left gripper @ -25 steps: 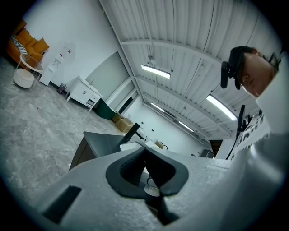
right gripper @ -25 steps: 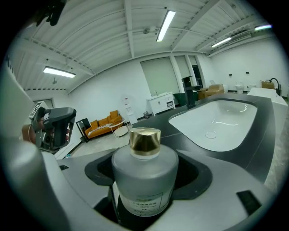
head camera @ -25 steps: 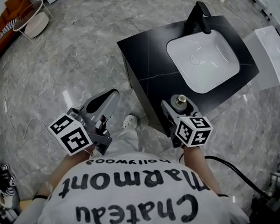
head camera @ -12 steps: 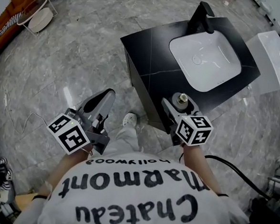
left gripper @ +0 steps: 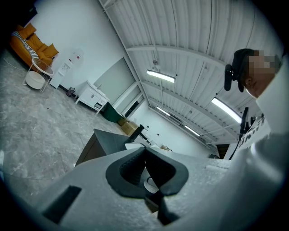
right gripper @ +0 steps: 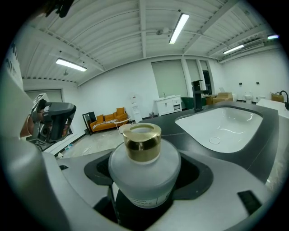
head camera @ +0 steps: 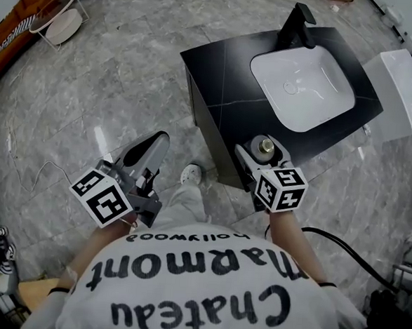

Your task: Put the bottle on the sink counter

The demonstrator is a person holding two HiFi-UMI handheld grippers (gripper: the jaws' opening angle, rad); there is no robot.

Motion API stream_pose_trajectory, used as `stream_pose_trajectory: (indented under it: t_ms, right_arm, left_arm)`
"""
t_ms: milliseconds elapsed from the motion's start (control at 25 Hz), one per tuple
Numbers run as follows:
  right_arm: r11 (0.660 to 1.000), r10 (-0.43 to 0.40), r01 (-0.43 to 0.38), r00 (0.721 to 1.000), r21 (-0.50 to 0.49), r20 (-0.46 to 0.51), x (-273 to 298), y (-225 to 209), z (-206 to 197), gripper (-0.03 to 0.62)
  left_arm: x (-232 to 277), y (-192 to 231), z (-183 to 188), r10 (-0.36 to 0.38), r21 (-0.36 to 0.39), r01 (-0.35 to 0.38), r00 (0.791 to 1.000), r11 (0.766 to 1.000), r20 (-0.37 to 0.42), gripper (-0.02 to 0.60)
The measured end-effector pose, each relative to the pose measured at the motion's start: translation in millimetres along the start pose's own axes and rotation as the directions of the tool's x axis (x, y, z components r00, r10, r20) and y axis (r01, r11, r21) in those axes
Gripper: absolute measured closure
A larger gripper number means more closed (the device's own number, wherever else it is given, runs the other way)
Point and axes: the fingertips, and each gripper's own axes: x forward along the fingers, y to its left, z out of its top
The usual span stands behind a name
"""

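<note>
A frosted round bottle (head camera: 266, 146) with a gold cap stands upright between the jaws of my right gripper (head camera: 263, 153), which is shut on it. It hangs over the near edge of the black sink counter (head camera: 219, 77). In the right gripper view the bottle (right gripper: 143, 167) fills the middle of my right gripper (right gripper: 146, 178), with the counter (right gripper: 171, 122) and white basin (right gripper: 221, 124) just beyond. My left gripper (head camera: 149, 148) is shut and holds nothing, out over the floor to the counter's left. The left gripper (left gripper: 145, 173) points toward the counter.
A black faucet (head camera: 294, 24) rises at the basin's (head camera: 303, 79) far side. A white box-like unit (head camera: 398, 82) stands right of the counter. A round wire side table (head camera: 54, 23) and an orange sofa (right gripper: 106, 121) lie far left. A black cable (head camera: 341, 247) runs along the floor.
My right gripper with the bottle has edged slightly toward the counter. The left gripper has hardly moved.
</note>
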Motion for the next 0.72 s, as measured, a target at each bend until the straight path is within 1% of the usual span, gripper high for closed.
stream_pose_trajectory:
  t_ms: [200,720]
  right_arm:
    - [1.0,-0.001,0.001,1.0,-0.008,-0.003,2.6,-0.3,-3.5,0.25]
    - [0.994,-0.031,0.029,0.999,-0.103,-0.019,4.3,7.1,-9.7,0.25]
  left_arm:
    - [-6.7,3.1,0.0,0.011,-0.002,-0.011,1.0,1.0,0.019,0.566]
    - [-27.7,4.0,-2.0,0.03,-0.008,-0.03,0.999,1.0,0.042,0.566]
